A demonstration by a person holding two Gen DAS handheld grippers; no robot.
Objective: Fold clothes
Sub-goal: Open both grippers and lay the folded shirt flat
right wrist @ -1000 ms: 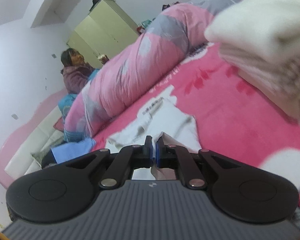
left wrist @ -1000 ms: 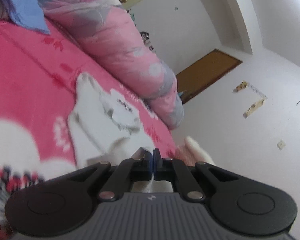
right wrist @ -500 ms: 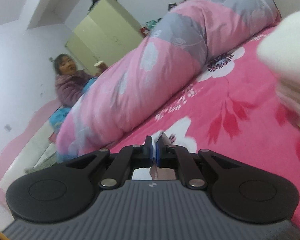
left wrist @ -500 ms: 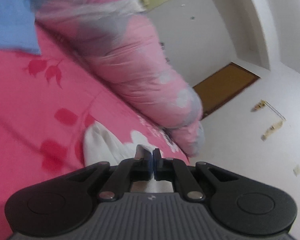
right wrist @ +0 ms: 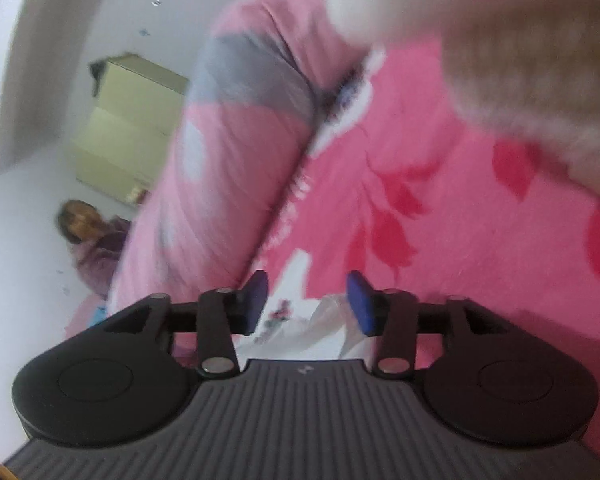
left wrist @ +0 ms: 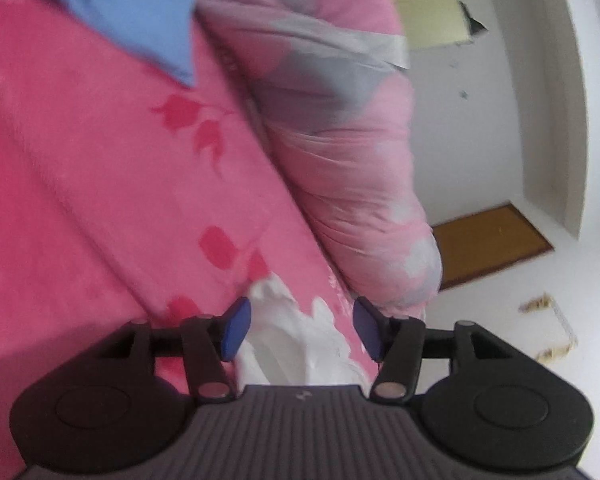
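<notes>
Lying low on the pink bedspread [left wrist: 80, 200], the white garment [left wrist: 296, 344] sits directly ahead of and beneath both tools, so close that most of it is hidden under their bodies. The left gripper [left wrist: 300, 330] has its blue pads spread wide, and crumpled white cloth shows in the gap between them, not pinched by either pad. The right gripper [right wrist: 306, 304] is likewise spread wide; in its view the garment [right wrist: 300, 332] shows a flat stretch with a small printed mark near the left pad and a raised wrinkle of fabric just beside the right pad, again not clamped.

Neither tool is clearly nearer: each has cloth right at its fingertips. How the garment's long axis runs cannot be told, since only a small patch shows in either view and both are blurred. Both cameras look across the bed toward the rolled pink and grey quilt [left wrist: 340, 140], which lies along the far side, so the cloth lies between the tools and that quilt.

A cream folded pile [right wrist: 520, 60] looms close on the right in the right wrist view, and a blue cloth [left wrist: 132, 12] lies further up the bed in the left view.

Judging from open tools over loose fabric, this fits either a fold edge just laid down or a fresh grasp being lined up.
</notes>
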